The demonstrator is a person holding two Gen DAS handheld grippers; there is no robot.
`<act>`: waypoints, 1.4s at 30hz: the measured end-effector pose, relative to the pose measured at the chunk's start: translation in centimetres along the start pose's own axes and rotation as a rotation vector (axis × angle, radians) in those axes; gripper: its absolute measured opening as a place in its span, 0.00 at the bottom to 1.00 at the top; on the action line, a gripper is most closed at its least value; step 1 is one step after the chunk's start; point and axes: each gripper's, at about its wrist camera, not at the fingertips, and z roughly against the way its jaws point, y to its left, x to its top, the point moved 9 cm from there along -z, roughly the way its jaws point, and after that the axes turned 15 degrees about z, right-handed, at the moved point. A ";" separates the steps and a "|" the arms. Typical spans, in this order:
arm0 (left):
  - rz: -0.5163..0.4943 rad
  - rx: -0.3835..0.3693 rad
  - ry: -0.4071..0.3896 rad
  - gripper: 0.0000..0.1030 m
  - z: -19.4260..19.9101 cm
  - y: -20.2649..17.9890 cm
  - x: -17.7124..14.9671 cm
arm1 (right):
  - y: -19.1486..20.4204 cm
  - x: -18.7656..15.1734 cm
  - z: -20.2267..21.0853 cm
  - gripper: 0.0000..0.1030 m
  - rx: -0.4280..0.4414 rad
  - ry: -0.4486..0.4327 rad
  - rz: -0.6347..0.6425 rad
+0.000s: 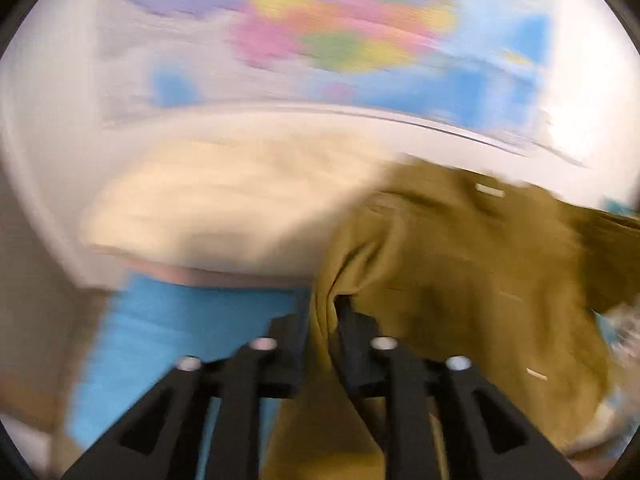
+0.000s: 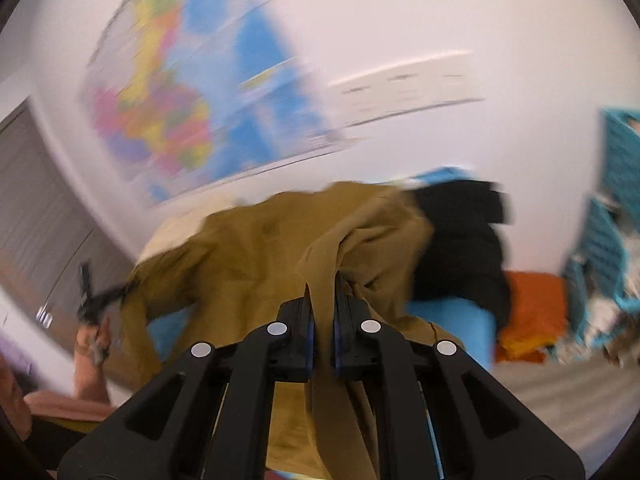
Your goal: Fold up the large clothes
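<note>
An olive-brown garment (image 1: 460, 260) hangs lifted and bunched in front of both cameras; both views are blurred. In the left wrist view a fold of it runs between the fingers of my left gripper (image 1: 324, 316), which is shut on the fabric. The right wrist view shows my right gripper (image 2: 322, 292) shut on another raised fold of the same garment (image 2: 260, 248), which drapes down on both sides of the jaws. At the left of that view a person's hand (image 2: 90, 352) holds the other gripper at the garment's far edge.
A blue surface (image 2: 452, 316) lies under the garment, with a cream one (image 1: 220, 208) beyond it. A black garment (image 2: 460, 240) and an orange cloth (image 2: 536, 320) lie at the right. A teal basket (image 2: 620, 160) stands at the far right. A coloured map (image 2: 180, 100) hangs on the white wall.
</note>
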 end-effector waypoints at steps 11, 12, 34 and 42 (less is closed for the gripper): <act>-0.126 -0.338 -0.029 0.69 3.0 -9.1 -1.7 | 8.5 -1.5 -21.8 0.10 0.264 0.261 -0.010; -0.156 -0.392 0.008 0.71 2.6 -11.1 -3.2 | 8.6 -2.0 -23.2 0.12 0.265 0.288 -0.024; -0.303 -0.868 0.577 0.83 -2.6 -31.7 -18.1 | -3.8 -6.0 -15.7 0.71 -0.073 0.132 -0.008; -0.193 -0.892 0.750 0.76 -5.7 -34.4 -19.7 | -12.2 -3.1 -18.8 0.86 -0.116 0.039 -0.155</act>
